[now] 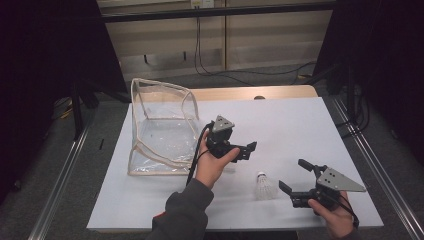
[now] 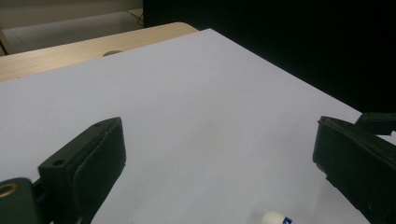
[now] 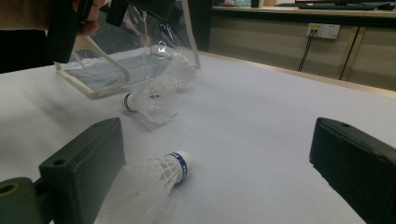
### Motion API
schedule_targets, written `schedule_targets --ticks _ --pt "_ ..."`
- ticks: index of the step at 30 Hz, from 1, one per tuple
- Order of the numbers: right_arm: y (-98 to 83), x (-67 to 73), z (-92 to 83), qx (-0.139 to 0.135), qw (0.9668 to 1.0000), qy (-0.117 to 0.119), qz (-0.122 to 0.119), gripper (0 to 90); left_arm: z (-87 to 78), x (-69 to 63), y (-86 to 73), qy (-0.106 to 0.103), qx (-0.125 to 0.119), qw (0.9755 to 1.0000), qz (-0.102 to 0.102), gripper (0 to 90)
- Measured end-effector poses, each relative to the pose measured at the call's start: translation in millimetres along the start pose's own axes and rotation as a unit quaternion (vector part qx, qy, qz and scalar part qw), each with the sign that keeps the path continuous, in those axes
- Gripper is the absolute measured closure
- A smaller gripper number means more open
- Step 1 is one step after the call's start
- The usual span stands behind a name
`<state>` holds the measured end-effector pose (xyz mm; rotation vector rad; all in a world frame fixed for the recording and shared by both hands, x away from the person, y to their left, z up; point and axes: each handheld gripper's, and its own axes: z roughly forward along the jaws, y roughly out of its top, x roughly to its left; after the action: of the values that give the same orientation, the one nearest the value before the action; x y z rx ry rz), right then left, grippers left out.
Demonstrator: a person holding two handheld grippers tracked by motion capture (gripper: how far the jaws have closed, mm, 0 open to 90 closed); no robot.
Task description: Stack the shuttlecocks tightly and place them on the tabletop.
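I see the clear bag (image 1: 161, 127) standing open at about ten o'clock on the table (image 1: 300, 130), its cream-trimmed mouth facing the middle; through its plastic I can make out nothing lying inside. In the right gripper view a second shuttlecock (image 3: 152, 98) lies on its side just outside the bag's lower edge, cork end toward nine o'clock.

My left gripper (image 1: 239, 150) hovers near the table's centre, just at three o'clock of the bag, jaws spread wide and holding nothing; in its own view the white cork of a shuttlecock peeks in at six o'clock.

My right gripper (image 1: 295, 177) sits at about five o'clock on the table, jaws also wide apart and empty. The nearer shuttlecock (image 1: 264, 186) lies on the sheet just at nine o'clock of it, between the two hands; in the right gripper view it rests by the left jaw, feathers toward me, whether touching I cannot tell.

The surface is a white sheet over a wooden top, whose bare edge shows at twelve o'clock. Beyond are pale wall panels, a wall socket (image 3: 323, 31) with hanging cables, and dark curtains at both sides.
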<state>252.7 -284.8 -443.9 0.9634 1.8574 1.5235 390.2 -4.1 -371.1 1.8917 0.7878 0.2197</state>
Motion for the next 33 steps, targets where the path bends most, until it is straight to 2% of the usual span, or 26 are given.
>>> schedule_targets --ticks 18,25,33 --pt "-0.1 -0.5 0.4 -0.001 1.0000 0.002 0.000 2.7 13.8 10.4 13.1 0.013 0.010 0.9999 -0.003 3.1" --pt "-0.1 -0.8 0.2 0.001 1.0000 0.000 0.001 2.7 19.2 19.2 16.7 0.027 0.012 0.9995 -0.014 3.4" --pt "-0.3 -1.9 -0.1 0.002 1.0000 -0.001 0.001 2.7 22.6 26.3 21.6 0.038 0.017 0.9990 -0.016 3.5"
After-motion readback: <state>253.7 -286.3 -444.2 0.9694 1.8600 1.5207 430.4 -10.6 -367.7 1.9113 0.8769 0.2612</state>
